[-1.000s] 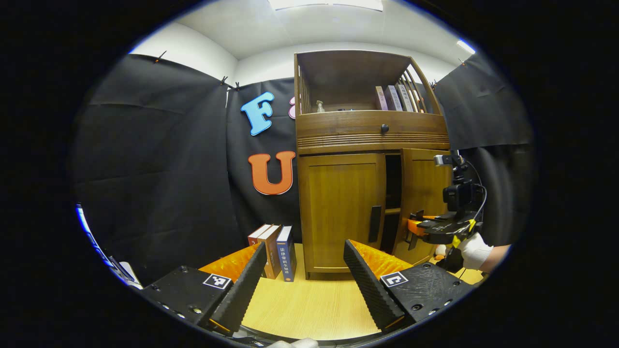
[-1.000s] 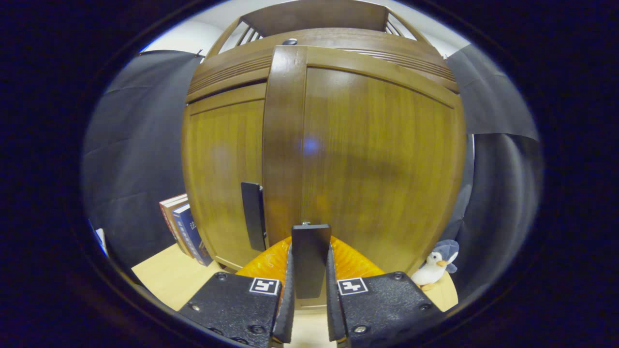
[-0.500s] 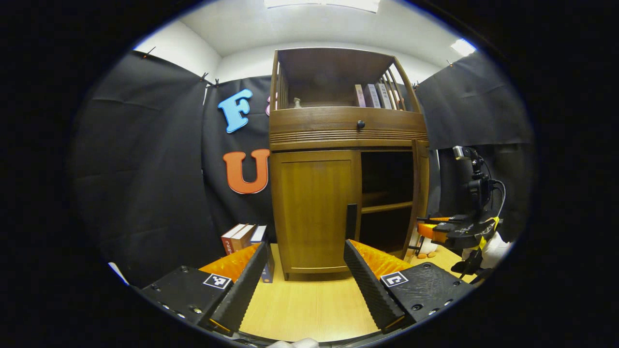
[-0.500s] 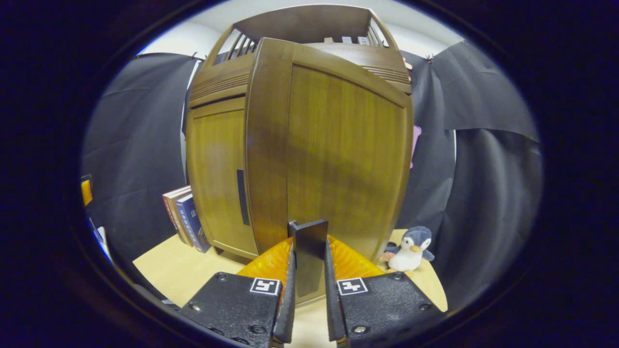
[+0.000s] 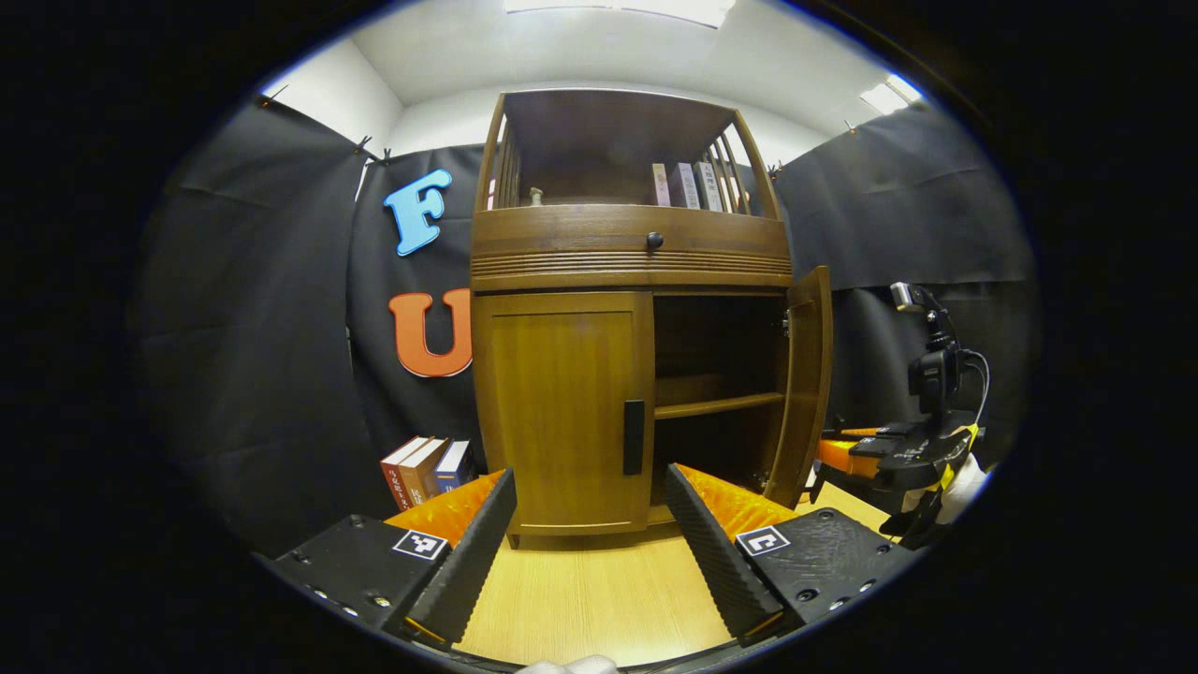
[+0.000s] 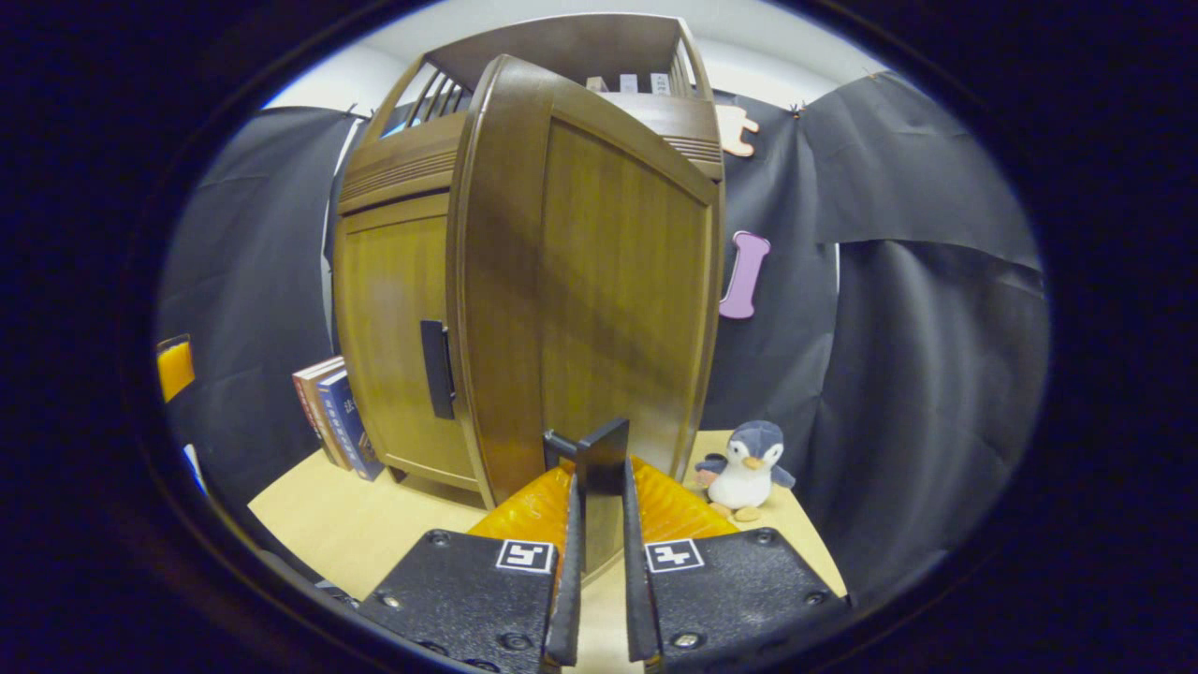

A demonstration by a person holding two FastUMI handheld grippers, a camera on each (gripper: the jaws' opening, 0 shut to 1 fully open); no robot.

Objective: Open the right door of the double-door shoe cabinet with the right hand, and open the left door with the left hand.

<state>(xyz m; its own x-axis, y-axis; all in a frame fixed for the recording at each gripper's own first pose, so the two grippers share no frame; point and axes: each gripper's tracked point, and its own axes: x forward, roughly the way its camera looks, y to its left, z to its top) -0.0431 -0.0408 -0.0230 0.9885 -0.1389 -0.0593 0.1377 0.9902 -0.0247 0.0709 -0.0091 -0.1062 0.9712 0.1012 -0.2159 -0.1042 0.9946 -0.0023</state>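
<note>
With the right gripper (image 6: 599, 571) clamped on the right door's handle (image 6: 602, 456) and the left gripper (image 5: 590, 543) gaping wide, overswinging the right door (image 6: 580, 290) could strain its hinges.

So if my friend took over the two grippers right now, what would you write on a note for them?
Right gripper: shut on the flat dark handle of the brown wooden right door. That door is swung wide open; a shelf shows inside the wooden double-door shoe cabinet.
Left gripper: open, holding nothing, short of the closed wooden left door and pointed at it.
Done: right door.
Left: let go on the right, then close the left gripper on the left door's dark vertical handle and pull.
</note>
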